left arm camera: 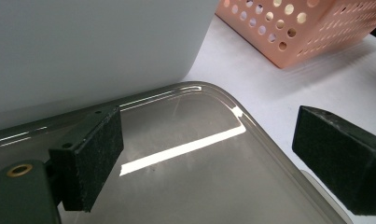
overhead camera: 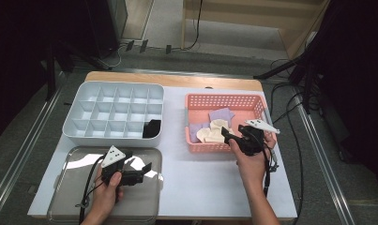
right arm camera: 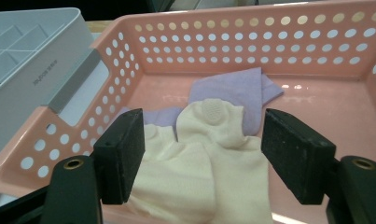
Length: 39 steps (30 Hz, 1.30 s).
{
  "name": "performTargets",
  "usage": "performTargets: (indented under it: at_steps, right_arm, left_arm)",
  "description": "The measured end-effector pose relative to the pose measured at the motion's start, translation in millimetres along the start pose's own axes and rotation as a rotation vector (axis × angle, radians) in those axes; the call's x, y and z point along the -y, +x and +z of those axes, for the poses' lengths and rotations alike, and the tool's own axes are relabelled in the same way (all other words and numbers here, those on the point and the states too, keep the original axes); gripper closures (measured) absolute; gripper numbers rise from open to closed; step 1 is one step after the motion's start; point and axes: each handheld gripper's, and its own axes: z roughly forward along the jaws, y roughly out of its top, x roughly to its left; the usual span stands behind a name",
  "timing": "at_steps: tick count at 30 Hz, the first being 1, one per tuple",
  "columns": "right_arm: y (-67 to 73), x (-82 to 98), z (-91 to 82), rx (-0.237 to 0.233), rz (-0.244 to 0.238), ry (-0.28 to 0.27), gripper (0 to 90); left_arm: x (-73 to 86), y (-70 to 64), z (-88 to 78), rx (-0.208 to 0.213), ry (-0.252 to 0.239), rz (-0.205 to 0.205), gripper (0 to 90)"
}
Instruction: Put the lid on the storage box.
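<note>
A pink perforated basket (overhead camera: 224,98) (right arm camera: 251,42) at the right holds cream socks (overhead camera: 214,133) (right arm camera: 195,168) lying on purple cloths (overhead camera: 222,114) (right arm camera: 237,91). My right gripper (overhead camera: 229,136) (right arm camera: 204,158) hangs over the basket's near wall, open, its jaws on either side of the cream socks without pressing on them. My left gripper (overhead camera: 144,171) (left arm camera: 209,158) hovers open over the grey metal tray (overhead camera: 74,201) (left arm camera: 199,186) at the front left, with nothing between its jaws.
A white compartment box (overhead camera: 83,133) (left arm camera: 83,42) stands behind the tray, with a black item (overhead camera: 152,128) in its near right cell. White tabletop (overhead camera: 200,178) lies between tray and basket. Cables trail on the floor at the right.
</note>
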Motion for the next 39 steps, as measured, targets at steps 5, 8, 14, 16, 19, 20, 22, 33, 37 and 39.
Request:
performTargets:
  at_steps: [5, 8, 14, 16, 19, 20, 22, 33, 37, 39]
  right_arm:
    - [-2.0, -3.4, 10.0, 0.009, 0.010, 0.012, 31.8]
    - [-1.0, -5.9, 15.7, 0.018, 0.005, 0.023, 32.0]
    - [-1.0, -7.9, 30.5, 0.046, 0.000, 0.047, 33.0]
    - [-1.6, -8.0, 35.1, 0.044, 0.012, 0.049, 33.2]
    - [-0.6, -8.3, 41.4, 0.054, 0.010, 0.065, 33.6]
    - [-0.2, -8.3, 43.6, 0.057, 0.008, 0.068, 33.8]
    - [0.4, -7.7, 47.8, 0.061, 0.018, 0.084, 34.6]
    - [-0.8, -4.0, 65.5, 0.128, 0.010, 0.178, 38.2]
    - [-0.4, -3.3, 67.7, 0.127, 0.008, 0.236, 45.2]
    - [-2.1, -3.7, 68.1, 0.115, 0.021, 0.251, 46.1]
  left_arm:
    - [0.0, 0.0, 0.0, -0.001, 0.000, -0.002, 9.5]
    - [0.1, 0.1, 0.0, -0.001, -0.001, -0.005, 9.5]
    - [0.2, 0.4, 0.0, 0.001, -0.004, -0.008, 9.6]
    - [0.2, 0.2, -0.1, -0.004, -0.003, -0.006, 9.5]
    - [0.2, 0.1, -0.1, -0.004, -0.004, -0.007, 9.6]
    - [0.2, 0.2, -0.1, -0.004, -0.005, -0.008, 9.5]
    - [0.2, 0.3, -0.2, -0.002, -0.003, -0.008, 9.5]
    - [0.3, 0.5, -0.3, 0.001, -0.005, -0.010, 9.6]
    - [0.3, 0.1, 0.0, 0.000, -0.006, -0.010, 9.6]
    - [0.3, -0.1, -0.2, -0.003, -0.004, -0.009, 9.6]
